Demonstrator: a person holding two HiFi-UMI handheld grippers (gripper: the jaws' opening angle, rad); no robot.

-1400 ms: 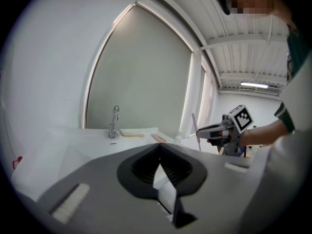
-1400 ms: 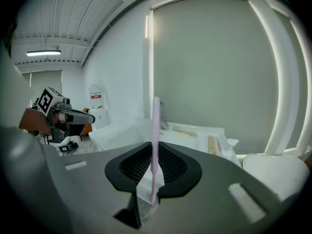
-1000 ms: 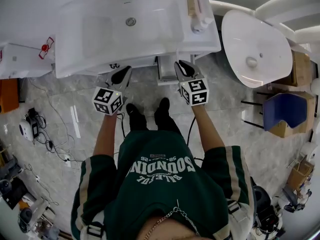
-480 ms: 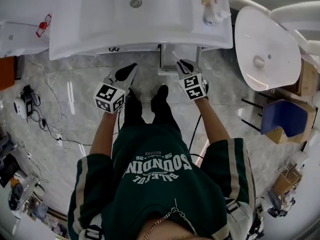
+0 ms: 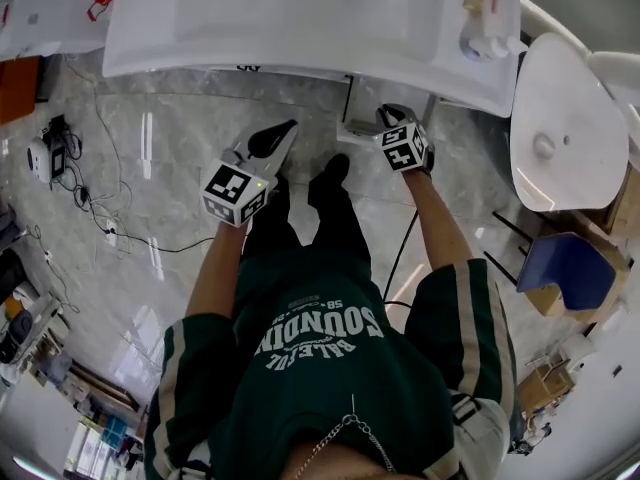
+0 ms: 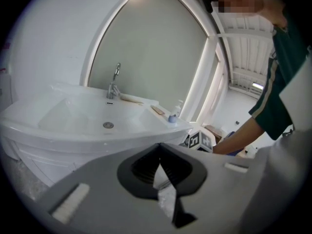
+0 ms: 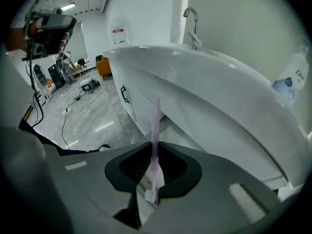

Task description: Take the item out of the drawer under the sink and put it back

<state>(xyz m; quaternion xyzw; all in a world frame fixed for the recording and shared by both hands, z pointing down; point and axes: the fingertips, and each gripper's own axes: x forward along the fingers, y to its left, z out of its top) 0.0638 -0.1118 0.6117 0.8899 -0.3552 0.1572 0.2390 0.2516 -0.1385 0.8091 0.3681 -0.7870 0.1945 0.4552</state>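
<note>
The white sink (image 5: 300, 28) spans the top of the head view, and an open drawer (image 5: 352, 128) juts out from the cabinet beneath it. My right gripper (image 5: 386, 118) hangs just right of that drawer, shut on a thin pale-pink stick (image 7: 156, 123) that stands up between the jaws in the right gripper view (image 7: 155, 147). My left gripper (image 5: 289, 128) is held left of the drawer, above the floor. Its jaws meet with nothing between them (image 6: 158, 147). The left gripper view faces the sink (image 6: 73, 118) and its tap (image 6: 114, 82).
A white tub (image 5: 560, 118) and a blue chair (image 5: 565, 258) stand at the right. Cables (image 5: 110, 218) trail over the marble floor at the left. A soap bottle (image 5: 480, 43) sits on the sink's right end. The person's black shoes (image 5: 330, 173) are below the drawer.
The head view has shifted, so the sink has slid up and to the right in the frame. Both grippers stay in front of the cabinet. The right gripper's marker cube now faces up more squarely.
</note>
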